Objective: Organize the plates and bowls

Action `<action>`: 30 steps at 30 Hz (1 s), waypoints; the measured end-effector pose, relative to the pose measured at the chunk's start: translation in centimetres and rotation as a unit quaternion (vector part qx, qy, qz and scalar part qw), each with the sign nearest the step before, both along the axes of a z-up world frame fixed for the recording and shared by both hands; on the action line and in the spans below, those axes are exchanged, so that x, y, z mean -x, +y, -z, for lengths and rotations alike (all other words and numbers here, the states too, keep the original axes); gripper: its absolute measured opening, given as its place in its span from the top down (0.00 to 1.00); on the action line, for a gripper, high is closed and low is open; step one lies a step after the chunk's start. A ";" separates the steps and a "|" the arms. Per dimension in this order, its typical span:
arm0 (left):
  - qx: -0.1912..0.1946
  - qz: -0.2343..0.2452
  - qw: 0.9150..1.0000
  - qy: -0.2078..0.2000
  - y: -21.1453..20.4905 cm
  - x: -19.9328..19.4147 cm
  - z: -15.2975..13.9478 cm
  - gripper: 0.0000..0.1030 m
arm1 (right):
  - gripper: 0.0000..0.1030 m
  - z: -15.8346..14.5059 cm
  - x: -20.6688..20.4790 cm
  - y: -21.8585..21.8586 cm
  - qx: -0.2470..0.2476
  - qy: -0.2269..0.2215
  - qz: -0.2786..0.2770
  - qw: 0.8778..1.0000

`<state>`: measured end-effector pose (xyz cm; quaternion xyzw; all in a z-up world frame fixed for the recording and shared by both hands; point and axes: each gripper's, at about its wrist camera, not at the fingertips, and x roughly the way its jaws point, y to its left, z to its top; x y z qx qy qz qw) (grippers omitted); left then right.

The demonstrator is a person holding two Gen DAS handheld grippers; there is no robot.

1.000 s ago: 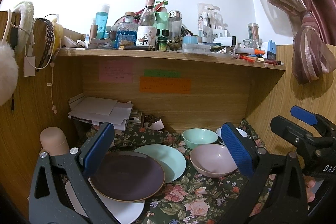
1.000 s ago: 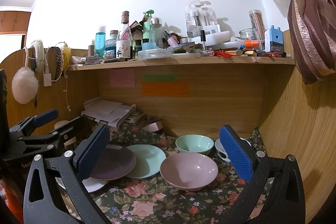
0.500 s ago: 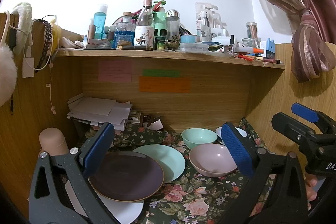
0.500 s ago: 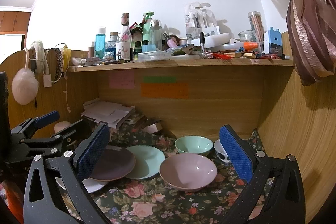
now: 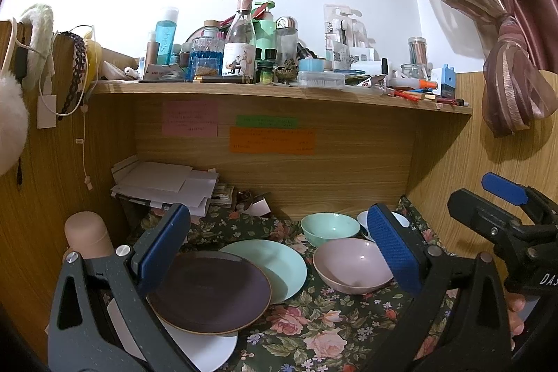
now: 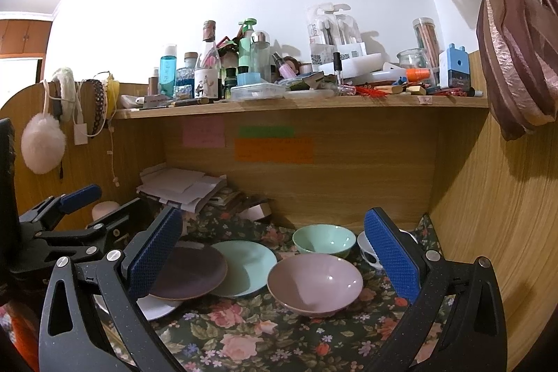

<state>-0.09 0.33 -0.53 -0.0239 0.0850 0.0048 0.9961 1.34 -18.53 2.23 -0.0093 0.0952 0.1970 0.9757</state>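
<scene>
- On the far left of the tabletop (image 6: 244, 340), which is covered by a dark floral cloth, a white plate (image 5: 209, 349) lies flat with a dark purple plate (image 5: 209, 291) resting on top of it.
- Above that stack, the left gripper (image 5: 279, 246) hovers with its blue-padded fingers (image 5: 164, 241) spread wide and grasping nothing.
- Just right of the purple plate, a mint plate (image 6: 247, 265) sits with its left edge tucked under the purple plate's rim.
- At the centre, the right gripper (image 6: 272, 253) is held over the cloth, fingers (image 6: 390, 258) released and apart, clear of every dish.
- Between those fingers in the right wrist view, a pink bowl (image 6: 315, 283) stands upright on the cloth, just beside the mint plate.
- Behind the pink bowl, a mint bowl (image 6: 322, 241) stands upright near the wooden back panel.
- Farther right, a white bowl (image 6: 369, 250) sits in the back corner, largely hidden by the right gripper's finger.
- Over everything, a wooden shelf (image 6: 314, 101) is crowded with bottles and jars; a pile of papers (image 5: 164, 183) lies under it at the back left.
- At the right edge, a tied-back curtain (image 6: 516, 58) hangs against the wall.
</scene>
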 end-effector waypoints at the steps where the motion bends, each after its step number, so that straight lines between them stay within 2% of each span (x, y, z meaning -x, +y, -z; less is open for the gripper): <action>1: -0.001 -0.001 1.000 0.000 -0.1 0.0 0.0 0.00 | 0.00 0.0 0.0 0.0 0.000 0.000 0.000 1.000; 10: 0.002 0.000 1.000 0.001 0.0 -0.1 0.1 0.00 | 0.00 0.1 -0.3 0.2 0.000 0.002 -0.001 1.000; 18: 0.006 -0.008 1.000 0.022 1.2 -1.1 1.1 0.00 | 0.00 1.3 -2.3 1.3 0.007 0.023 -0.006 1.000; 25: 0.019 -0.035 0.998 0.055 4.3 -3.2 3.1 0.00 | 0.00 3.6 -4.8 3.0 0.018 0.046 -0.027 0.998; 30: 0.027 -0.056 0.993 0.095 7.4 -5.0 5.2 0.00 | 0.00 5.4 -6.9 4.8 0.036 0.069 -0.045 0.996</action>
